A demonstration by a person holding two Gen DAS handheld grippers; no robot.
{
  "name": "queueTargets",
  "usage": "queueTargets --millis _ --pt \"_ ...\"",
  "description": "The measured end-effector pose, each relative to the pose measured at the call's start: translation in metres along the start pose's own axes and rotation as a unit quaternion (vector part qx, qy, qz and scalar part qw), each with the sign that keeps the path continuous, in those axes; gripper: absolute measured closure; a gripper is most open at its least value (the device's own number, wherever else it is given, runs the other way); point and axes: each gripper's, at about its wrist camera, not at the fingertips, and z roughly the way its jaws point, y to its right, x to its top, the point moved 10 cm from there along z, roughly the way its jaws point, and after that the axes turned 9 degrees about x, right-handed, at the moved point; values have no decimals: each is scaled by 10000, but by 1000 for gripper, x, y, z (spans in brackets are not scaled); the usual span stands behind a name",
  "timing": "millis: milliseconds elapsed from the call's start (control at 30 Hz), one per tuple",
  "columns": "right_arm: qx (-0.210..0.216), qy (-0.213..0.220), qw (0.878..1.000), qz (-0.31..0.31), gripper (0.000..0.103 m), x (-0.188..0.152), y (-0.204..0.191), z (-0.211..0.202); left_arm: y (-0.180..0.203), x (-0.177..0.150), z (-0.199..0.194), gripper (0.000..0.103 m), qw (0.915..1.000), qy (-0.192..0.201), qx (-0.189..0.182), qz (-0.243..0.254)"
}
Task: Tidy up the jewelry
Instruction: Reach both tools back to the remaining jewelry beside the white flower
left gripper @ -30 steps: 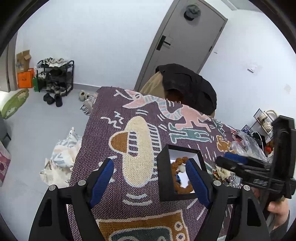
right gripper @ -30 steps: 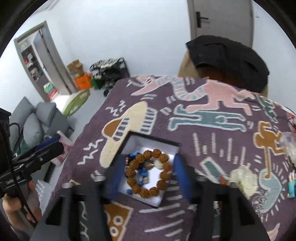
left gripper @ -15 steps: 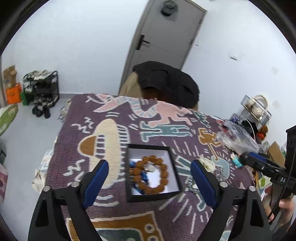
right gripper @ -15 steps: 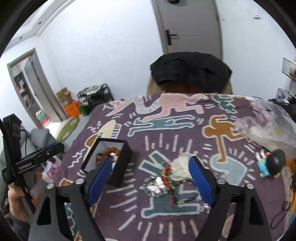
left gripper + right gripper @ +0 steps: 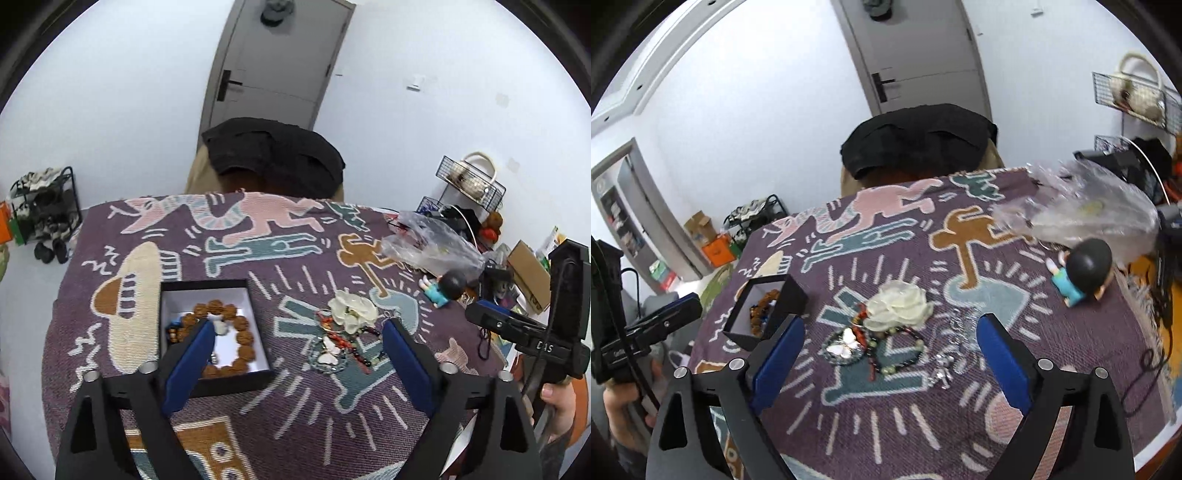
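A black box (image 5: 207, 286) with a white lining sits on the patterned purple cloth (image 5: 295, 266) and holds a brown bead bracelet (image 5: 243, 332) and small blue pieces. To its right lies a loose jewelry pile (image 5: 340, 343) with a white flower piece (image 5: 352, 308). My left gripper (image 5: 298, 328) hovers between box and pile, its jaws wide and closing on nothing. My right gripper (image 5: 891, 321) hangs over the flower (image 5: 897, 302), a butterfly piece (image 5: 847, 345) and a dark bead bracelet (image 5: 905, 354), its jaws opening and empty. The box (image 5: 792, 291) lies left of it.
A small figurine (image 5: 1078, 273) and a crumpled plastic bag (image 5: 1082, 210) lie at the right of the table. A chair draped in black cloth (image 5: 273, 155) stands behind the far edge. Wire racks (image 5: 469, 181) and clutter crowd the right side.
Both grippers swung right, from the box toward the loose jewelry pile. The right gripper left the bracelet lying in the box and its jaws spread wider.
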Motion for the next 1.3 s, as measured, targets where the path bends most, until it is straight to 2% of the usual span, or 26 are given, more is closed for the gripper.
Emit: queueTargets --millis 67,133,167,267,300,367,433,800,933,1033,1100,1300 --pt "-24 1 9999 119 10 -5 10 -1 4 -4 7 32 9999 -130 1 -34" --pt "-48 19 9997 246 12 -9 19 -2 9 -8 15 41 9996 -287 -28 -31" --pt "-56 22 9996 286 17 -10 23 -3 10 -9 18 44 9994 -336 -13 -14" --pt "-50 -30 9991 410 30 -17 32 -1 21 -12 29 50 9987 -495 -19 125" --pt "-32 -45 9989 463 32 -20 35 0 23 -12 32 51 9984 -546 -7 161" --pt "-8 -71 9984 554 34 -23 40 3 30 -15 42 61 9972 -705 19 256" --pt "16 -121 9978 657 38 -28 47 7 35 -17 51 64 9957 -843 53 378" --pt "204 -352 9922 1179 48 -49 75 26 45 -38 107 69 9837 -1614 313 732" --pt "238 -347 9912 1256 48 -52 81 27 43 -45 124 77 9784 -1857 452 792" --pt "239 -357 9907 1291 48 -54 85 29 42 -48 135 77 9750 -1981 555 841" --pt "240 -375 9901 1328 48 -56 88 31 41 -49 140 81 9736 -1997 644 902" --pt "227 -476 9890 1381 48 -61 93 38 44 -48 145 81 9703 -2055 751 1033"
